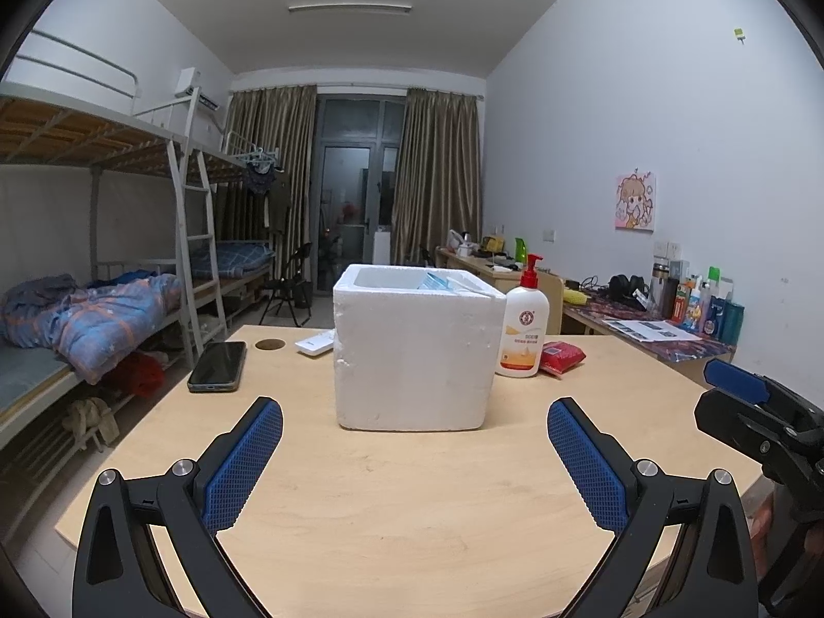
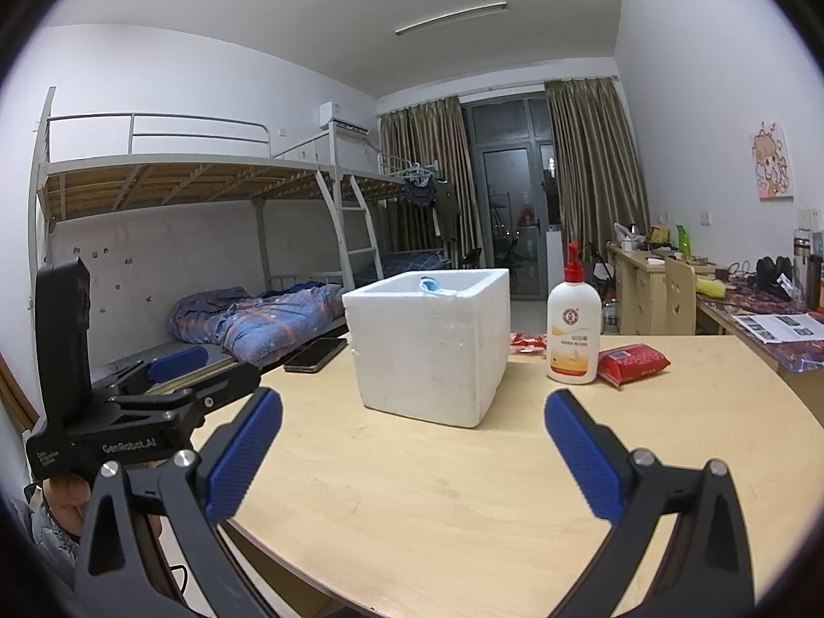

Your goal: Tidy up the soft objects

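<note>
Between picks, judging by both grippers (left gripper [image 1: 414,458], right gripper [image 2: 413,456]) hovering spread and empty near tabletop's near edge: next, red soft pack [image 2: 634,362] toward right edge into foam box [image 2: 432,345] mid-table.

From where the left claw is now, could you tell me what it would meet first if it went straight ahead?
Most likely the white foam box: it stands on the table straight ahead of the open left claw, with bare tabletop between. Depth is uncertain.

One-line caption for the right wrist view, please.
Open right gripper hovers over the table facing a white foam box, lotion bottle and red packet.
</note>
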Available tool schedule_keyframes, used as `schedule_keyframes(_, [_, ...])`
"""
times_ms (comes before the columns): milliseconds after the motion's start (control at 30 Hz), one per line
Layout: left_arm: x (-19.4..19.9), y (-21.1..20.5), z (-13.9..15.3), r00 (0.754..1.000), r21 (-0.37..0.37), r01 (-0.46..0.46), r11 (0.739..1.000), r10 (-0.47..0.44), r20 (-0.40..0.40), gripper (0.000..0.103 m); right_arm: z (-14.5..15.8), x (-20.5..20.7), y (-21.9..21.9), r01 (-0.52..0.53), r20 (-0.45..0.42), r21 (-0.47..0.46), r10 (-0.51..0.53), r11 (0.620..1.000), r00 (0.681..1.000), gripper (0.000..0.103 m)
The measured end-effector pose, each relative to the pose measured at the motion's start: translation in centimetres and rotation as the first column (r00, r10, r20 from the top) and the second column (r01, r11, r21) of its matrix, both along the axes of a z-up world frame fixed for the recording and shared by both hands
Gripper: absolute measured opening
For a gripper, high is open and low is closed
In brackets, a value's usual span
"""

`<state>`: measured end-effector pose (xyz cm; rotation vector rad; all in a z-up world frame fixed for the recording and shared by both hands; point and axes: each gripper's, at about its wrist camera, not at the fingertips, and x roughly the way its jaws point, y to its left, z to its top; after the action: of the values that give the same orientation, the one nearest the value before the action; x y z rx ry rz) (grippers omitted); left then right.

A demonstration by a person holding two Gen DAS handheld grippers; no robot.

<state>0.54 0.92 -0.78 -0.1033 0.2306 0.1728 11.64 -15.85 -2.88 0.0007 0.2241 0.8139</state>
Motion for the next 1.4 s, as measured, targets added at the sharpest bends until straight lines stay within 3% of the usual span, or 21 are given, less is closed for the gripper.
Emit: schedule_keyframes(1400, [0.21, -0.63, 0.15, 1.000, 0.022, 0.001, 1.000, -0.001, 0.003, 0.103, 0.00, -0.23, -0.46, 0.002, -0.005, -0.008, -0.002, 1.000, 1.000, 0.103])
